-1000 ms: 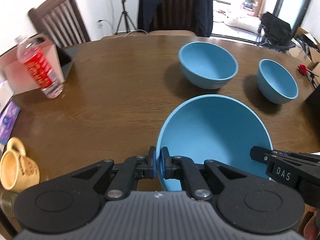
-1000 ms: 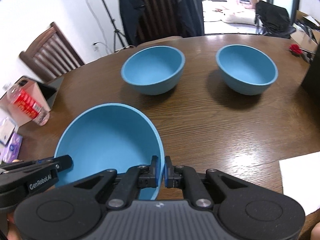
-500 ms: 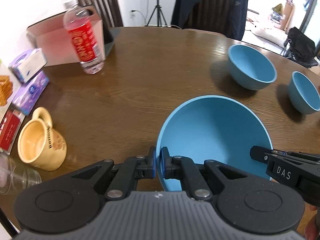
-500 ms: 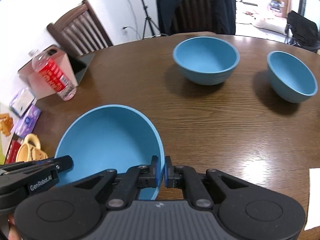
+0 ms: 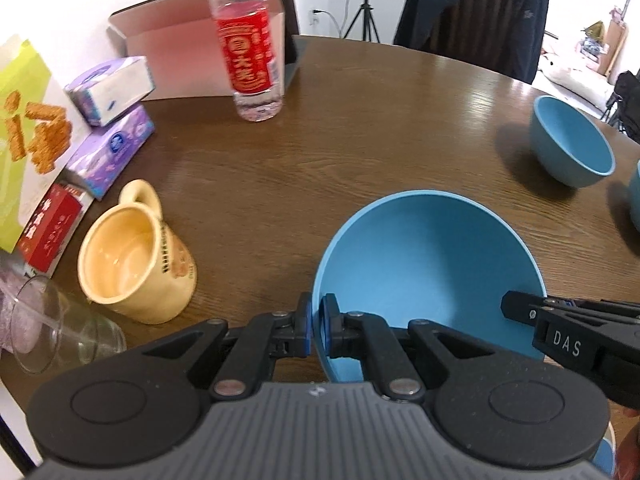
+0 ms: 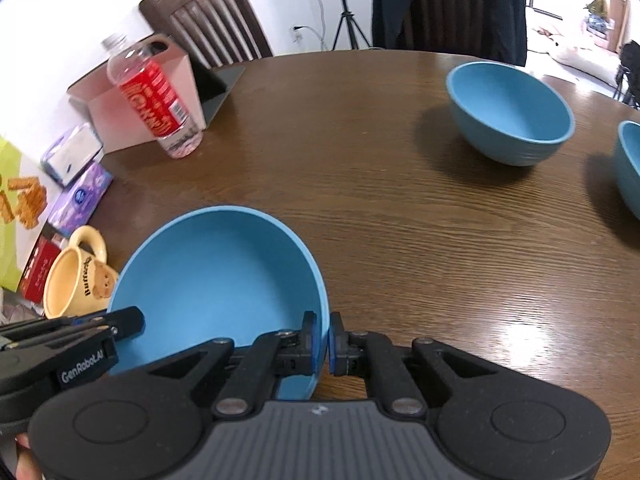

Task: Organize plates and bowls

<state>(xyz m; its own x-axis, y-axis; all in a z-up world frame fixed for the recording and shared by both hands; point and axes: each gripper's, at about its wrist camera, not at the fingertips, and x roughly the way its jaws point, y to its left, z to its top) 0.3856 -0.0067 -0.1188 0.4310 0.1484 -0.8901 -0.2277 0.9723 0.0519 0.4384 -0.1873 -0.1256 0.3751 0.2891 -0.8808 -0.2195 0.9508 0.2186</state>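
A large blue bowl (image 5: 432, 264) (image 6: 216, 276) hangs just above the brown table, held by both grippers. My left gripper (image 5: 317, 326) is shut on its left rim, and my right gripper (image 6: 323, 340) is shut on its right rim. Each gripper shows at the edge of the other's view. A medium blue bowl (image 5: 568, 142) (image 6: 508, 112) stands upright on the table farther off to the right. Beyond it a third blue bowl (image 6: 630, 168) is cut by the right edge of the frame.
On the left stand a yellow mug (image 5: 132, 256), a clear glass (image 5: 52, 328), a red-labelled water bottle (image 5: 250, 40), tissue packs (image 5: 108, 152), snack boxes (image 5: 24, 128) and a pink box (image 5: 184, 60). Wooden chairs (image 6: 208, 20) and a tripod stand behind the table (image 6: 400, 208).
Both grippers have carried the large bowl leftward across the table. The mug, bottle and boxes have come closer; the two other bowls have slid toward the right edge.
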